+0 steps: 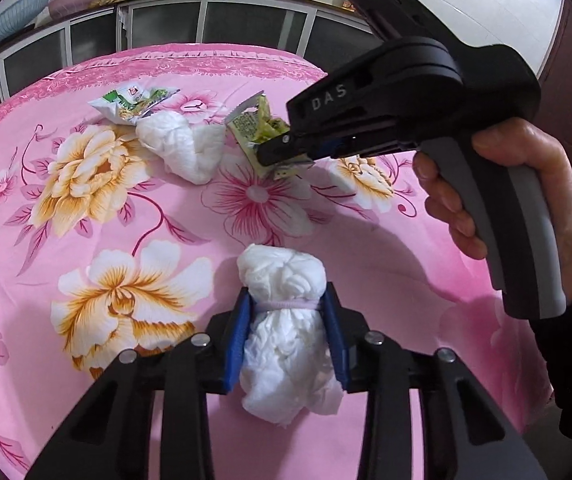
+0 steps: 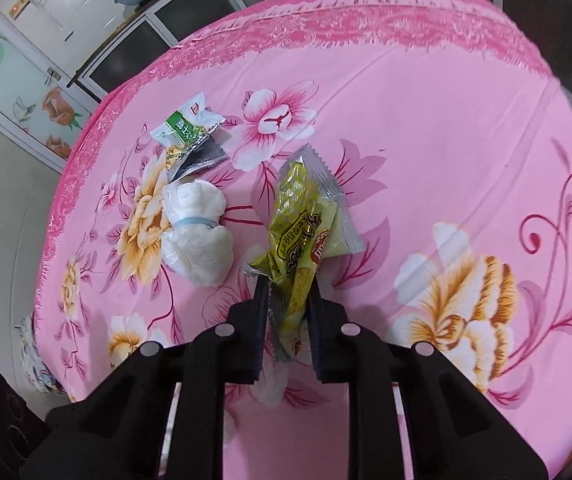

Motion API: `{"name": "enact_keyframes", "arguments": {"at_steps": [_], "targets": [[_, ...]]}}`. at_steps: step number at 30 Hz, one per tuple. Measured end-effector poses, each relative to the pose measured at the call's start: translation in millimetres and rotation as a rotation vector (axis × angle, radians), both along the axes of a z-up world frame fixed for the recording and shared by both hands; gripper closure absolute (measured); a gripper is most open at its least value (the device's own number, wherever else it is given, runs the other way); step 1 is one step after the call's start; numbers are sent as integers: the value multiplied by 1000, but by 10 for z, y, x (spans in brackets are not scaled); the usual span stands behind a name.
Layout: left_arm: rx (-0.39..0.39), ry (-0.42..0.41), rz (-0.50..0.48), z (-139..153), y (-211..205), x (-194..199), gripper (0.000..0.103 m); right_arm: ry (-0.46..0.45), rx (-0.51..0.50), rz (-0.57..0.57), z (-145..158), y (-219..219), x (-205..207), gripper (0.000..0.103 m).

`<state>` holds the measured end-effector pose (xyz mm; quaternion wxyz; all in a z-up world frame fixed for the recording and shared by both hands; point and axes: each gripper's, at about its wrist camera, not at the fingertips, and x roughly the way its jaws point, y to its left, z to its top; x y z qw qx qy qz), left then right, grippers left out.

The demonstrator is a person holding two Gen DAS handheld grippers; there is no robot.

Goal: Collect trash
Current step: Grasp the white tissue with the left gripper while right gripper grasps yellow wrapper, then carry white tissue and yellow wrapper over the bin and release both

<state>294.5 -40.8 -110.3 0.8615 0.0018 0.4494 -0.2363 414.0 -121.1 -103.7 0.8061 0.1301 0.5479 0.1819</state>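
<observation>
My left gripper is shut on a white tissue bundle tied with a pale band, held above the pink floral tablecloth. My right gripper is shut on a yellow-green snack wrapper; it also shows in the left wrist view holding that wrapper over the table. A second white tissue bundle with a blue band lies on the cloth, also seen in the left wrist view. A green-and-white wrapper lies beyond it, also in the left wrist view.
Cabinets with glass doors stand behind the table, with basins and bottles on top. A door with flower stickers is at the left in the right wrist view. The table's far edge curves round.
</observation>
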Motion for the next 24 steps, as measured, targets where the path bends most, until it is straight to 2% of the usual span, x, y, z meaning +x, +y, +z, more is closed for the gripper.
{"name": "enact_keyframes", "arguments": {"at_steps": [7,17,24], "targets": [[-33,3,15,78,177,-163,70,-29,15,3,152,-74,-184,85],[-28,-48,95,269,455,-385,70,-68,44,-7,368,-170,-548,85],[-26,-94,142,474,550,-552,70,-88,95,-14,471,-301,-971,85]]}}
